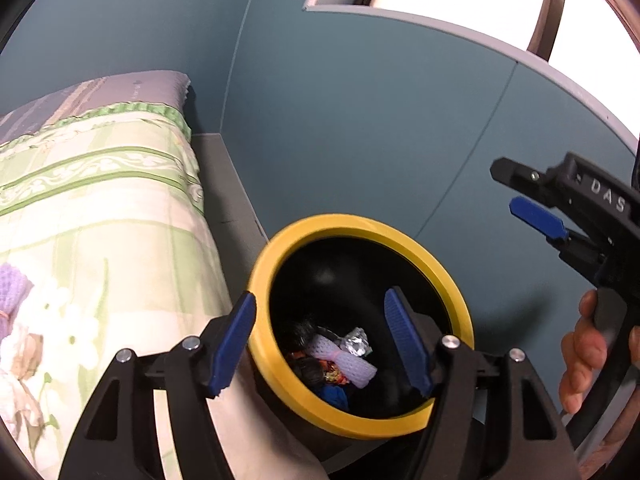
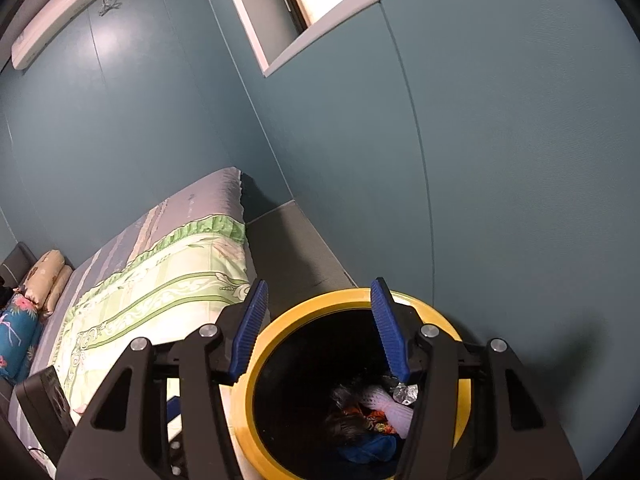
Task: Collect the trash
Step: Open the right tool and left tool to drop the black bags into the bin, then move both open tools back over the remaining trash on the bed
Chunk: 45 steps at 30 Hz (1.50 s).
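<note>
A black bin with a yellow rim (image 1: 352, 226) (image 2: 304, 312) stands on the floor between the bed and the blue wall. Inside lie a white foam net (image 1: 344, 360) (image 2: 394, 410), a ball of foil (image 1: 356, 342) (image 2: 406, 392), an orange wrapper, something blue and a dark tuft. My left gripper (image 1: 320, 300) hangs open over the bin's mouth with nothing between its blue pads. My right gripper (image 2: 319, 286) is open too, over the bin's near rim, and empty. It also shows at the right edge of the left wrist view (image 1: 506, 188), held by a hand (image 1: 580, 360).
A bed with a green floral cover (image 1: 100, 200) (image 2: 160, 280) runs along the left of the bin. A purple knitted piece (image 1: 12, 292) lies on it. Pillows (image 2: 44, 276) sit at its far end. Blue wall panels (image 1: 360, 120) close the space behind and to the right.
</note>
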Motion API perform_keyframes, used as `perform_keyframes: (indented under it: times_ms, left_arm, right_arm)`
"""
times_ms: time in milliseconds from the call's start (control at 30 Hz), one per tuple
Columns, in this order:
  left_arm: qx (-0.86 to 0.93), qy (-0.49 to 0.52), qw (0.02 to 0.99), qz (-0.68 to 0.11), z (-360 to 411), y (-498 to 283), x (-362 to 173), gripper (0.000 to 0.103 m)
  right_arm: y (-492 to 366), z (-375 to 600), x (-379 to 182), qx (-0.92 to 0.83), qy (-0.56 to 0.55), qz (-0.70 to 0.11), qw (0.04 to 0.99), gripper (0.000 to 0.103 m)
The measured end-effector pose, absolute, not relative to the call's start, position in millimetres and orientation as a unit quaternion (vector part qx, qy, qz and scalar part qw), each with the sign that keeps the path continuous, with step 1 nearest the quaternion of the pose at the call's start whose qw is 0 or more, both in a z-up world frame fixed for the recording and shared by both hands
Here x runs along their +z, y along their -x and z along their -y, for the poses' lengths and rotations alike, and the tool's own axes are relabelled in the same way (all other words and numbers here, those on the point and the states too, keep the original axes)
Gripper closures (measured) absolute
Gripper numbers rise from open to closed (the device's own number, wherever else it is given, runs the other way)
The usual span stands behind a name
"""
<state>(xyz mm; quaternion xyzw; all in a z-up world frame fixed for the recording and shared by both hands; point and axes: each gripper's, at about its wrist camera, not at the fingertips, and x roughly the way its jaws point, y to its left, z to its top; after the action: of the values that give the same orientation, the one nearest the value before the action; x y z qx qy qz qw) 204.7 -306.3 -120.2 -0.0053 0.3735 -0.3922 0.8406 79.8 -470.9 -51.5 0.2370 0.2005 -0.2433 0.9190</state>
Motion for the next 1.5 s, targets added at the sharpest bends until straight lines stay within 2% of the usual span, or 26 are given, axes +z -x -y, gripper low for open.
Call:
perform_keyframes:
  times_ms: [800, 1500]
  left_arm:
    - [-0.272, 0.037, 0.911, -0.308, 144.3, -223.6, -50.0, 0.038]
    - [-0.160, 0.065, 0.940, -0.294, 11.9, -234.9, -38.4, 0.037]
  right_arm:
    - [-103.3, 382.0, -19.3, -0.128, -0.176, -0.178, 0.960, 0.050]
    - [-123.4, 272.1, -3.8, -0.023, -0.102, -0.201, 0.974, 0.049]
